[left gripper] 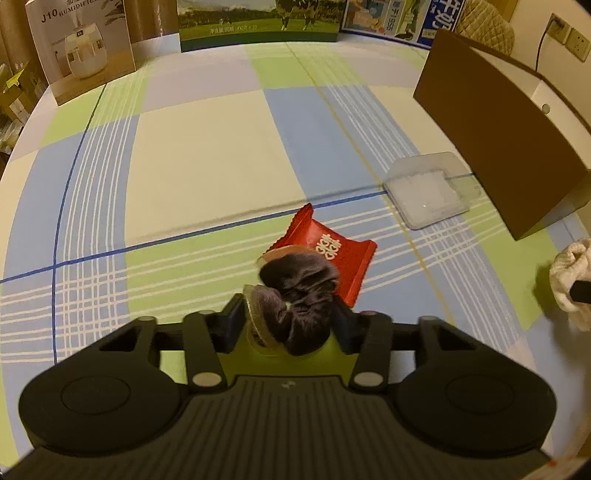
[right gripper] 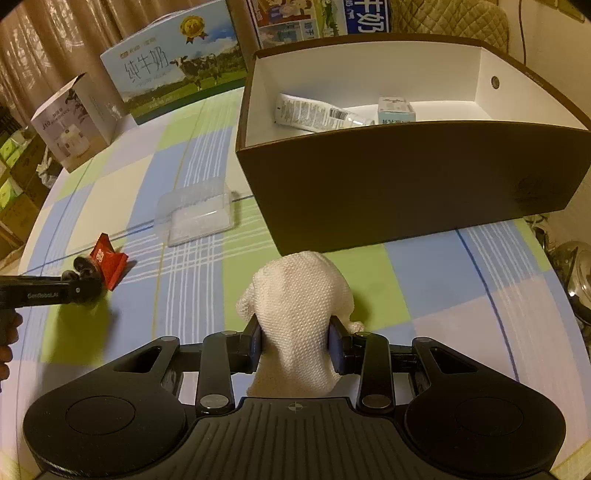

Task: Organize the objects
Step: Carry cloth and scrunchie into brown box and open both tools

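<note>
My left gripper (left gripper: 291,314) is shut on a dark furry scrunchie-like object (left gripper: 299,295) with a clear round part, held just above the table beside a red packet (left gripper: 328,247). My right gripper (right gripper: 295,343) is shut on a white knitted cloth (right gripper: 299,306), in front of the brown storage box (right gripper: 406,184). The box holds a white tube (right gripper: 310,116) and a small carton (right gripper: 395,109). A clear plastic case (right gripper: 195,212) lies left of the box; it also shows in the left wrist view (left gripper: 428,190). The left gripper shows in the right wrist view (right gripper: 79,277), next to the red packet (right gripper: 109,264).
A humidifier box (left gripper: 81,48) and milk cartons (left gripper: 258,22) stand along the far edge of the checked tablecloth (left gripper: 203,147). The brown box (left gripper: 509,147) stands at the right. A metal pot (right gripper: 576,280) sits off the table's right edge.
</note>
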The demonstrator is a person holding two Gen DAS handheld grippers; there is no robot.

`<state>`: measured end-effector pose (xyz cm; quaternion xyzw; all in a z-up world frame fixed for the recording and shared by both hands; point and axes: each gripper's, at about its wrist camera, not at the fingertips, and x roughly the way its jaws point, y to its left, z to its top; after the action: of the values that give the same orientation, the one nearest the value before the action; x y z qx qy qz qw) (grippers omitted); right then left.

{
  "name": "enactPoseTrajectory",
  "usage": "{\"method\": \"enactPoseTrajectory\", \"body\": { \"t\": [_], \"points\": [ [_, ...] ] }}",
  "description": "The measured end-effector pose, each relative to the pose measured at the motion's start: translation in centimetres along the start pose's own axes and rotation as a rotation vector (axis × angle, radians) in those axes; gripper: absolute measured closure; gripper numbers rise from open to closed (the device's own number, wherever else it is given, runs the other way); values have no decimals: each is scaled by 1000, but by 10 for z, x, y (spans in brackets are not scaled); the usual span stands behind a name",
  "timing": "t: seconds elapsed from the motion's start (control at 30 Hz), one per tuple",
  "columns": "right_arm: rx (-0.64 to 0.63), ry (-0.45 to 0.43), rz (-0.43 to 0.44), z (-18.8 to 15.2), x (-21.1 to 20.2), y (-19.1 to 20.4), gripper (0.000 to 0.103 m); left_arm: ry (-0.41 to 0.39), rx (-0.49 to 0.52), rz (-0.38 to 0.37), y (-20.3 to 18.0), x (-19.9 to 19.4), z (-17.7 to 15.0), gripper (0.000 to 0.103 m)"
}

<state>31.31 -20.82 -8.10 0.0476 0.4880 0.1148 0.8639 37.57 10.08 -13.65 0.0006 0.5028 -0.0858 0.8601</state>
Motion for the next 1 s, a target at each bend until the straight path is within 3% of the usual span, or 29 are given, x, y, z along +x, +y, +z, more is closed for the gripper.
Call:
{"method": "enactPoseTrajectory", "body": {
  "t": [0.1, 0.23, 0.6, 1.0],
  "points": [
    [-10, -3, 7, 1, -1, 1, 70, -11, -10, -2, 2, -7, -3, 74],
    [-28, -11, 25, 2, -5, 4, 70, -15, -19, 11, 3, -16, -8, 78],
    [-57, -39, 80, 1, -22, 5, 70, -34, -70, 32, -5, -54, -22, 79],
    [-37, -102, 119, 9, -59, -31, 70, -69, -38, -34, -71, -98, -25, 79]
  ]
}}
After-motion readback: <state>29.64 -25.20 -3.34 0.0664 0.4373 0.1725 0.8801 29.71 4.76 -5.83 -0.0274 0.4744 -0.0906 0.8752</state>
